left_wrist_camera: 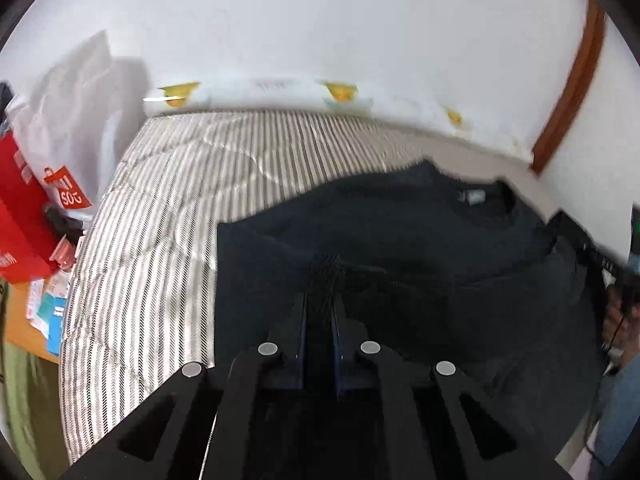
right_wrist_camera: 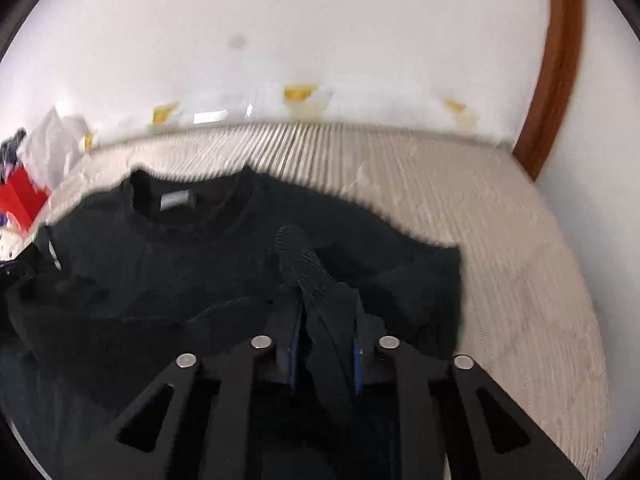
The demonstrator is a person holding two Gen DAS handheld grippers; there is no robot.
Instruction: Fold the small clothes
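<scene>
Dark navy-black T-shirt point(left_wrist_camera: 400, 240) spread on striped bedcover point(left_wrist_camera: 168, 208), collar point(right_wrist_camera: 188, 200) toward the far wall, neck label visible inside it.

Left gripper point(left_wrist_camera: 320, 276): jaws drawn nearly together, tips sunk into the shirt fabric directly ahead; dark cloth appears pinched between the pads, though black on black makes the exact fold hard to read. Shirt's left edge just left of the tool, bare bedcover beyond it. Collar ahead and to the right.

Right gripper point(right_wrist_camera: 304, 256): jaws narrow, a ridge of shirt fabric bunched up between them and running back toward the camera. Clamped on the cloth. Sleeve edge just right of the tool, bedcover beyond. Collar ahead and to the left.

Both views motion-blurred.

Past the shirt, along the far side of the bed: white bedding with yellow print point(left_wrist_camera: 256, 92) against a white wall. Brown wooden frame point(right_wrist_camera: 556, 72) ahead to the right. Far left of the left tool: red bags point(left_wrist_camera: 20, 216), a white plastic bag point(left_wrist_camera: 76, 92), and boxes on an orange surface.
</scene>
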